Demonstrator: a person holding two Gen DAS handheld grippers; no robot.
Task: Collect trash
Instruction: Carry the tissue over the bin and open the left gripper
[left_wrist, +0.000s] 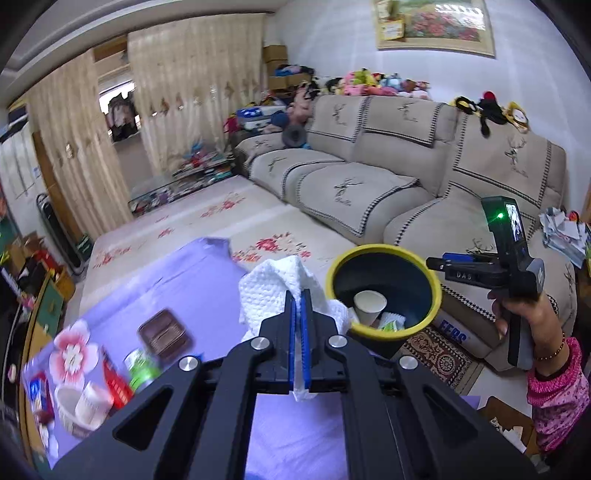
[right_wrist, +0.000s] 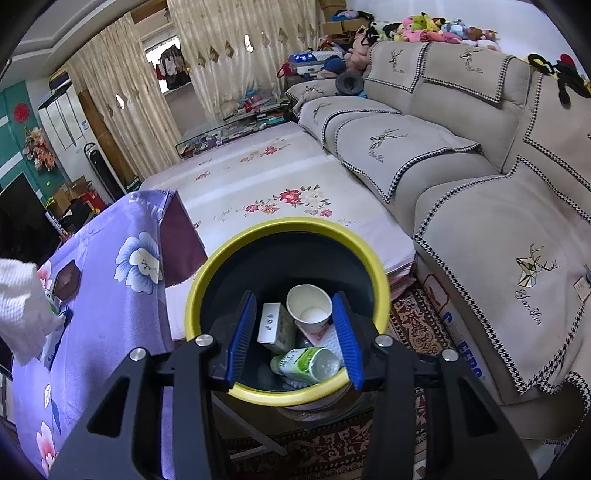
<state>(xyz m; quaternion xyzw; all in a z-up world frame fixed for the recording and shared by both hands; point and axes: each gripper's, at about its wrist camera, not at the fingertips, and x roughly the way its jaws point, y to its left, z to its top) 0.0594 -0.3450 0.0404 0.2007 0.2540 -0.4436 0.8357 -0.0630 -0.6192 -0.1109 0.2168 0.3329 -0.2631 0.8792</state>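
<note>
left gripper (left_wrist: 300, 295) clamped on a white paper towel (left_wrist: 269, 288), the yellow-rimmed bin (left_wrist: 384, 291) just to its right — right gripper (right_wrist: 295, 332) spread apart above that bin.

The paper towel (left_wrist: 273, 291) looks soft and dimpled, the tablecloth (right_wrist: 107, 295) a matt printed cloth. The bin (right_wrist: 284, 397) seems smooth plastic with a glossy yellow rim; the cup (right_wrist: 309, 306) is likely matt paper.

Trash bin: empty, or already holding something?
Holding trash: the yellow-rimmed trash bin contains a paper cup, a small box and a plastic bottle.
</note>
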